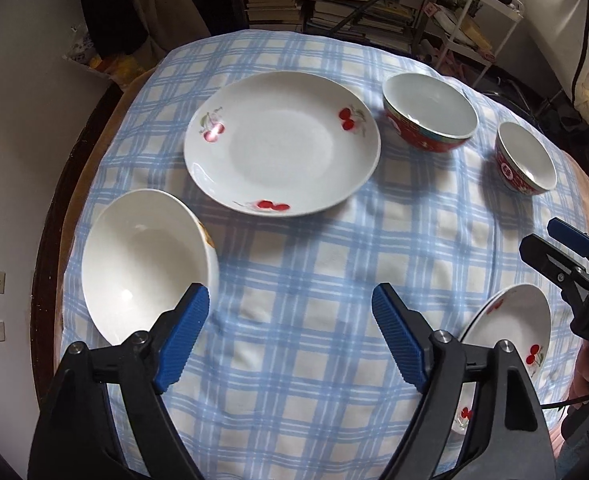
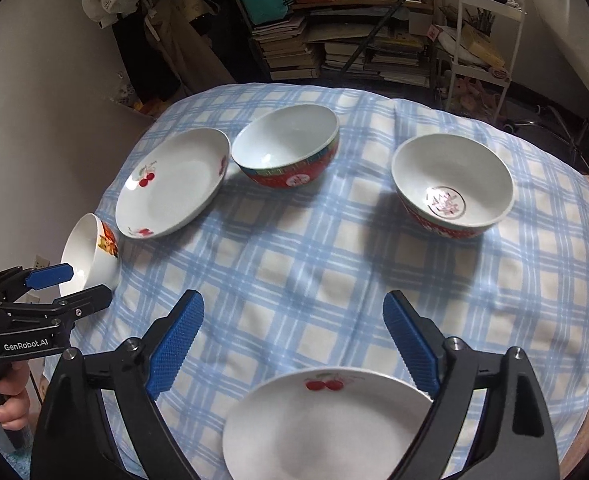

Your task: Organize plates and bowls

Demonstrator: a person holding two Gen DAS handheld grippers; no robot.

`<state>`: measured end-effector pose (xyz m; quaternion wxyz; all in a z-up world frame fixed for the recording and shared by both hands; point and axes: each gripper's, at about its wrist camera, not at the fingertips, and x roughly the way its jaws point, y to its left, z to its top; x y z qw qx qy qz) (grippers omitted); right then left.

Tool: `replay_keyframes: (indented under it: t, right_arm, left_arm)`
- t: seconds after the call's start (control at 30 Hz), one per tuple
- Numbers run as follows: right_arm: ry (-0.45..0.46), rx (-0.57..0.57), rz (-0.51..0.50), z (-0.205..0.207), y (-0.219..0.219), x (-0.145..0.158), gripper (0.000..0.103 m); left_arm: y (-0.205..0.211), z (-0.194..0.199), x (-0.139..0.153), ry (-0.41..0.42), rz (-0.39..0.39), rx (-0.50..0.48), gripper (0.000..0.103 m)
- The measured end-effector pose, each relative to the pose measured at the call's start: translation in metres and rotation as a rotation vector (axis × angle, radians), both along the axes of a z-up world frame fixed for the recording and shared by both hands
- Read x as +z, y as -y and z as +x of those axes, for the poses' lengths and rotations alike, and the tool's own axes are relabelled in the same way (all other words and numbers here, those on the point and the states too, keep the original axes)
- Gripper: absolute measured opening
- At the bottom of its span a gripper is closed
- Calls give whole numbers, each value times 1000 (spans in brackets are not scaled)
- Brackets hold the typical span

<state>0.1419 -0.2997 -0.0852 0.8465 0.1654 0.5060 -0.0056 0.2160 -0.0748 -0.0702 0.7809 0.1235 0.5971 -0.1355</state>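
White glazed ware, cherry-printed: small plate lies just below the right claw, jaws spread wide and empty, rim running across between them. Large cherry plate sits ahead of the left claw, equally wide and empty; white bowl beside its left finger. Blue-checked tabletop.

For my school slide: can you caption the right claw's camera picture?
Open right claw above a cherry plate, three bowls beyond on checked cloth.
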Motion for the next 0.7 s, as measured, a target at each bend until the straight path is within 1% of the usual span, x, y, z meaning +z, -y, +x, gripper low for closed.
replay_keyframes:
  t: [0.1, 0.23, 0.3, 0.4, 0.53, 0.7]
  right_arm:
    - [21, 27, -2, 23, -9, 10, 95]
    - [21, 58, -24, 52, -20, 18, 95]
    - [-1, 62, -20, 66, -23, 17, 95]
    - [-40, 39, -16, 83, -28, 14, 95]
    - [-73, 37, 25, 98, -36, 7, 95]
    - [-123, 40, 78, 114, -46, -4, 95]
  left_arm:
    - [-14, 22, 5, 0, -22, 13, 83]
    - [-26, 52, 9, 18, -10, 21, 83]
    - [-31, 68, 9, 16, -15, 30, 83]
    - [-38, 88, 10, 23, -36, 26, 83]
    - [-46, 117, 9, 21, -57, 19, 83]
    - [-54, 150, -1, -3, -63, 24, 83]
